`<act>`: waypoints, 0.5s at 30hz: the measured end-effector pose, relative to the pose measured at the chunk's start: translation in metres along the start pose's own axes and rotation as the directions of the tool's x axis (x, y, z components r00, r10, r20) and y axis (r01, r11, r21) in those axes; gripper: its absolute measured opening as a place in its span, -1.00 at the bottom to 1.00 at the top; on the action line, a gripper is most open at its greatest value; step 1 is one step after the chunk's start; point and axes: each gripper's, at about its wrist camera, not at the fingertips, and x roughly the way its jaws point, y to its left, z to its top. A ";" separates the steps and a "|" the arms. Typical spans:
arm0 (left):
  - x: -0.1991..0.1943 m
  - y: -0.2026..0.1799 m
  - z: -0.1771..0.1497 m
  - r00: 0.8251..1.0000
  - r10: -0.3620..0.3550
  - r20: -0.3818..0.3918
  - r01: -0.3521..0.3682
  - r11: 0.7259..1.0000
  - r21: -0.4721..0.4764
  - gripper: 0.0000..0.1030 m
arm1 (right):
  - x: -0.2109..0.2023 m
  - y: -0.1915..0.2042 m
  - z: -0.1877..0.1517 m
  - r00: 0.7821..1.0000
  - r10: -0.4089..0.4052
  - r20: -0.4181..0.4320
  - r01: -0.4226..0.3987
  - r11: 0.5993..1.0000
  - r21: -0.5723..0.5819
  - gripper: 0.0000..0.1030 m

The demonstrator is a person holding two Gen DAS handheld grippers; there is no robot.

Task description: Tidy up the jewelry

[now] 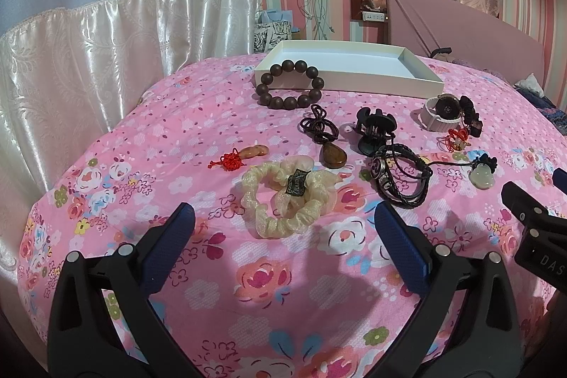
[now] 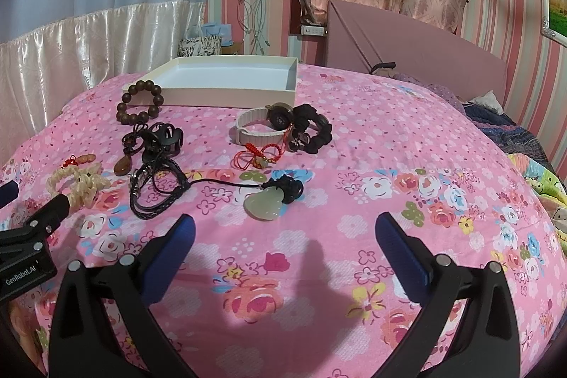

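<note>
One white tray (image 1: 382,73) lies on the bed (image 1: 198,137) far ahead of both gaping, empty hand-held grippers, its long axis crosswise. One cream scrunchie (image 1: 280,197) sits just ahead of the left hand-held gripper (image 1: 283,236); one jade pendant (image 2: 264,204), cord trailing left, before the right hand-held gripper (image 2: 283,236).

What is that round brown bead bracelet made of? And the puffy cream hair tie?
The bead bracelet looks like dark wood: matte brown beads with a dull sheen. The cream scrunchie looks like gathered sheer fabric: ruffled, slightly glittery, with a small dark label.

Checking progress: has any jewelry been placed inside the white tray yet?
No, the white tray shows only its bare bottom; the wooden bead bracelet lies outside it.
</note>
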 end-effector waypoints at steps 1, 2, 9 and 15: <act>0.000 0.000 0.000 1.000 0.001 0.000 -0.001 1.000 0.000 0.94 | 0.001 0.000 0.000 1.000 0.000 0.000 0.000 1.000 0.000 0.97; 0.000 0.000 0.000 1.000 0.000 0.000 0.000 1.000 0.000 0.94 | 0.000 0.000 0.000 1.000 0.000 0.000 0.000 1.000 0.000 0.97; 0.000 0.000 0.000 1.000 0.001 0.000 -0.001 1.000 0.000 0.94 | 0.000 0.000 0.000 1.000 -0.001 0.000 0.001 1.000 0.000 0.97; 0.000 0.000 0.000 1.000 0.000 0.000 0.000 1.000 0.000 0.94 | 0.000 0.000 0.000 1.000 0.001 0.000 -0.001 1.000 0.002 0.97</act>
